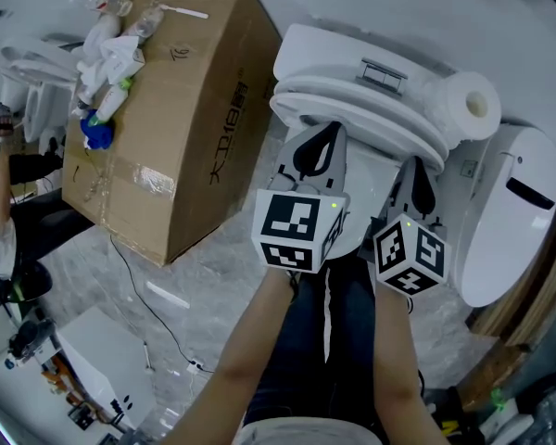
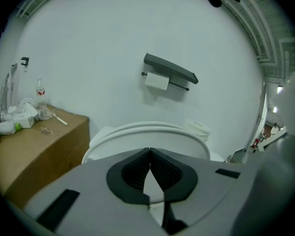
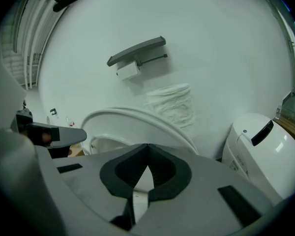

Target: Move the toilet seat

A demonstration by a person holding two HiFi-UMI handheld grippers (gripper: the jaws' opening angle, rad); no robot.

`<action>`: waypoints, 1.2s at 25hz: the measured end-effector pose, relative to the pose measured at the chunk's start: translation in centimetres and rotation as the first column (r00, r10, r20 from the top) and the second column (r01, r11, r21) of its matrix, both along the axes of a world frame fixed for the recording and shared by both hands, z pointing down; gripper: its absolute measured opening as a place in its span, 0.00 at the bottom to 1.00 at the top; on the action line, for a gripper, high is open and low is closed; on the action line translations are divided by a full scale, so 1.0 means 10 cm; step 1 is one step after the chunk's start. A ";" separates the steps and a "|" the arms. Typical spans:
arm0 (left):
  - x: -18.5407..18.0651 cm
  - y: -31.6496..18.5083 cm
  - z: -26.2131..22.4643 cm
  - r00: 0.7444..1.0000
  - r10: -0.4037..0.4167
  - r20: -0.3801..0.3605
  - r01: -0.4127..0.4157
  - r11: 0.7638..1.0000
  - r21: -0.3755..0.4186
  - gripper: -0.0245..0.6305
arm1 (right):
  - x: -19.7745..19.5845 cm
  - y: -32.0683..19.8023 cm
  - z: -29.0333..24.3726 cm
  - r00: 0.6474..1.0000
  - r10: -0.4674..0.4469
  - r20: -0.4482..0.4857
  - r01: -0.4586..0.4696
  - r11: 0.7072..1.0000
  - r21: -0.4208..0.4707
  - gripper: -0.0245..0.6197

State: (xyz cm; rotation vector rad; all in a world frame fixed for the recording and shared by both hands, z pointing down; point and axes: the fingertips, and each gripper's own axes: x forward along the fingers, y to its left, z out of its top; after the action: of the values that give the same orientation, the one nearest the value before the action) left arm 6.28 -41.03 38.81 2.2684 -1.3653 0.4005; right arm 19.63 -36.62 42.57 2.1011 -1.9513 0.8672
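Observation:
The white toilet seat (image 1: 357, 117) and its lid stand raised, leaning back toward the tank (image 1: 385, 72). In the left gripper view the seat (image 2: 152, 136) fills the space just beyond the jaws. In the right gripper view the seat (image 3: 137, 119) tilts over the open bowl (image 3: 108, 144). My left gripper (image 1: 331, 130) (image 2: 149, 150) hovers close before the seat's rim, shut, with nothing between its pads. My right gripper (image 1: 417, 167) (image 3: 147, 145) sits just right of it near the bowl's front, also shut and empty. Whether either tip touches the seat is not visible.
A large cardboard box (image 1: 185, 128) with bottles and tissues on top stands left of the toilet. A white bin (image 1: 514, 211) stands to the right. A toilet roll (image 1: 473, 105) rests on the tank, and a paper holder (image 2: 169, 69) hangs on the wall. A cable (image 1: 157, 327) crosses the floor.

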 end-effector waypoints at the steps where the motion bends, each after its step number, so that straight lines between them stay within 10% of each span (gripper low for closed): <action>1: -0.03 0.04 0.02 1.000 -0.005 0.001 0.005 1.000 -0.006 0.06 | -0.02 0.03 -0.01 1.000 0.000 0.001 0.000 1.000 0.002 0.06; 30: -0.51 1.29 -0.28 0.999 0.045 0.021 -0.046 0.999 0.024 0.06 | -0.84 1.10 -0.66 0.995 -0.091 -0.037 0.094 0.994 0.057 0.06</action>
State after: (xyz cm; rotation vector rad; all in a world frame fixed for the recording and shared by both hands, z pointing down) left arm 1.19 -28.10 36.01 2.3245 -1.3377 0.4256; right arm 11.28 -25.63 35.94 2.0237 -2.0619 0.7601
